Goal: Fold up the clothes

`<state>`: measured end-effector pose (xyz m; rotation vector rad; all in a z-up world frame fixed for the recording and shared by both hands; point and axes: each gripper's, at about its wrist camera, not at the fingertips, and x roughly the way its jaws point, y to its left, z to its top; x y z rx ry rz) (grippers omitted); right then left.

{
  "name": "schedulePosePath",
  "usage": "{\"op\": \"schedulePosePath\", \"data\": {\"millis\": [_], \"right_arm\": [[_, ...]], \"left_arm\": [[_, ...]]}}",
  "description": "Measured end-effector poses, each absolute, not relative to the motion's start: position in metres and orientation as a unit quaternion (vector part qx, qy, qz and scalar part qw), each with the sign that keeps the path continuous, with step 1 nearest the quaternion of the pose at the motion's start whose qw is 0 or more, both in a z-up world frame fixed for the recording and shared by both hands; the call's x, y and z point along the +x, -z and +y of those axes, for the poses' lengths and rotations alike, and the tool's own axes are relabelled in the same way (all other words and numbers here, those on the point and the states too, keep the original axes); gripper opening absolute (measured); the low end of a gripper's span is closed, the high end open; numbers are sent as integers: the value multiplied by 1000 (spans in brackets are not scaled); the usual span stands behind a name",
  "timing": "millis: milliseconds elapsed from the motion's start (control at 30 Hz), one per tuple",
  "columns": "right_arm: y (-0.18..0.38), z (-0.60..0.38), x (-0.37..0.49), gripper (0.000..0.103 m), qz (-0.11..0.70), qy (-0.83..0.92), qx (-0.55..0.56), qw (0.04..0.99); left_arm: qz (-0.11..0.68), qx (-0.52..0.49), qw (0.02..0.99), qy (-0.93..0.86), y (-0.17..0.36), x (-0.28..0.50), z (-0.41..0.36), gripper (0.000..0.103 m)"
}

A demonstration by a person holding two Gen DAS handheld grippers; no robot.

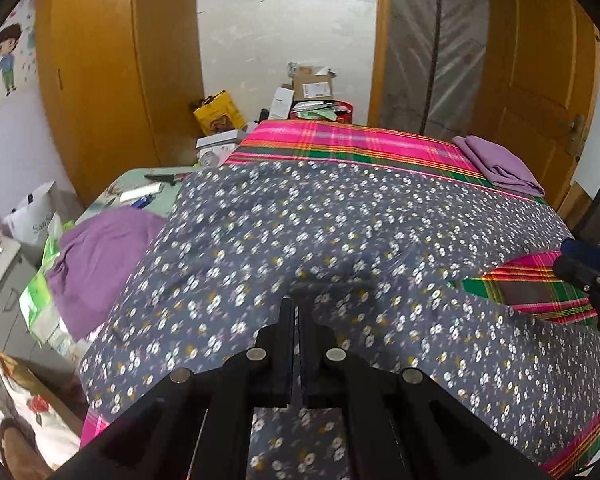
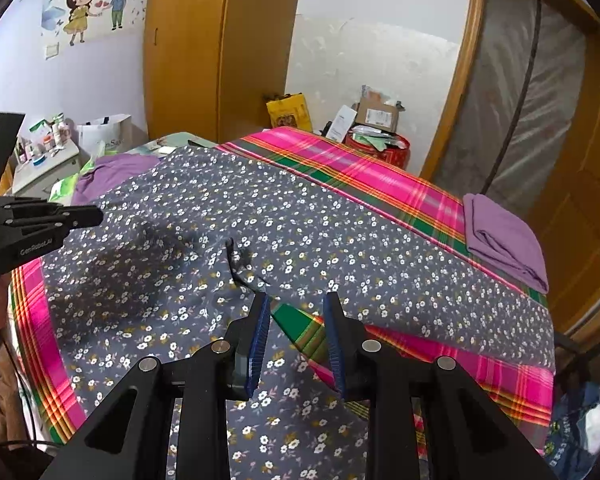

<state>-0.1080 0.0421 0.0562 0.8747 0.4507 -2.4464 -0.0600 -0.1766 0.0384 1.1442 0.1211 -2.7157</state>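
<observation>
A grey-blue cloth with small white flowers (image 1: pixel 320 220) (image 2: pixel 260 216) lies spread over the bed, with a fold line near its middle. My left gripper (image 1: pixel 296 304) hovers over its near part with the jaws shut. In the right wrist view the left gripper (image 2: pixel 96 216) sits at the cloth's left edge, and no fabric shows between its fingers. My right gripper (image 2: pixel 298 300) stands open, its blue pads (image 2: pixel 260 332) apart with nothing between them. It hangs above a gap where the cloth's edge leaves the plaid sheet bare. The right gripper (image 1: pixel 572 260) also shows at the right edge of the left wrist view.
A pink, green and orange plaid sheet (image 1: pixel 340 140) (image 2: pixel 480 372) covers the bed. A folded purple cloth (image 1: pixel 500 164) (image 2: pixel 500 236) lies at the far right corner. A crumpled purple garment (image 1: pixel 96 256) (image 2: pixel 112 172) lies left. Boxes (image 1: pixel 312 92), a wardrobe (image 1: pixel 112 68) and a bedside cabinet (image 2: pixel 44 164) stand beyond.
</observation>
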Motion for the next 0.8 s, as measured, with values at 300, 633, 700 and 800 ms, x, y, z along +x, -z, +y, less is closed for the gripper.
{"op": "schedulePosePath", "data": {"millis": [300,633,700,800], "right_arm": [[-64,59,-125,28,135,900,302,283],[-82,69,-153,28,97,890,271,353],[-85,69,-163,28,90,887,266,366],[-89,66,-175,28,89,887,250,377]], "left_arm": [[35,363,79,928,-54,-84,-173,1],[47,355,69,931,-64,-104,-218,1],[42,359,69,930,-65,-111,-229,1],[29,361,70,929,-63,-119,-240,1]]}}
